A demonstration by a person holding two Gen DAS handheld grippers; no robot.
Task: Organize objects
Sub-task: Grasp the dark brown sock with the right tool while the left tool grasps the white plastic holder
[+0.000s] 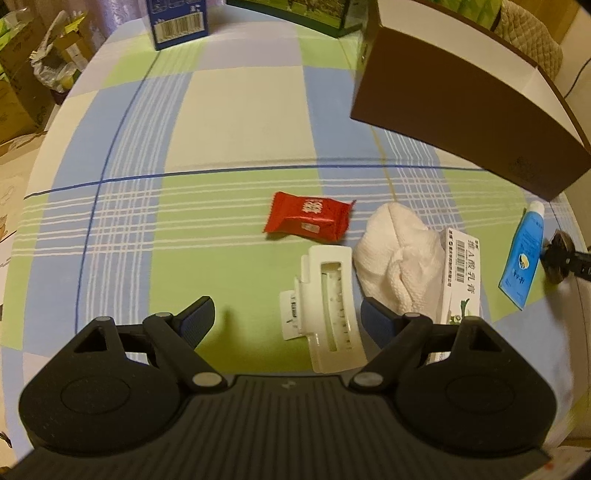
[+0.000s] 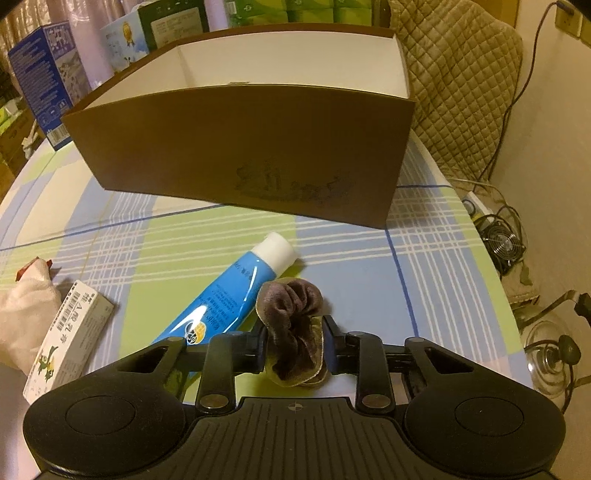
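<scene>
Right wrist view: right gripper (image 2: 295,347) was closed on a brown velvet scrunchie (image 2: 295,332), both fingers pressing its sides, low over the table.
Scrunchie: bunched between the fingers, lower edge at or just above the cloth – cannot tell if touching.
Tube: blue tube (image 2: 225,299) with white cap lay flat just left of the scrunchie, cap pointing toward the box, tail end hidden under the left finger linkage.
Box: brown cardboard box (image 2: 240,155), white inside, open top, stood beyond the tube; nothing visible inside from this angle.
Small carton: white medicine carton (image 2: 66,332) with barcode lay flat at left, beside a white cloth (image 2: 22,314).
Left wrist view: left gripper (image 1: 284,317) was wide open, holding nothing, blue pads apart above the table.
White clip: white plastic hair clip (image 1: 328,306) lay on the cloth between the fingers, nearer the right one – not gripped.
Red packet: red snack packet (image 1: 308,218) lay just beyond the clip.
Cloth: white cloth bundle sat right of the clip, touching the carton.
Table: tablecloth (image 1: 221,129) in blue, green and white checks.
Background: blue carton (image 1: 177,22) at the far edge; quilted chair cover (image 2: 461,74) behind the box.
</scene>
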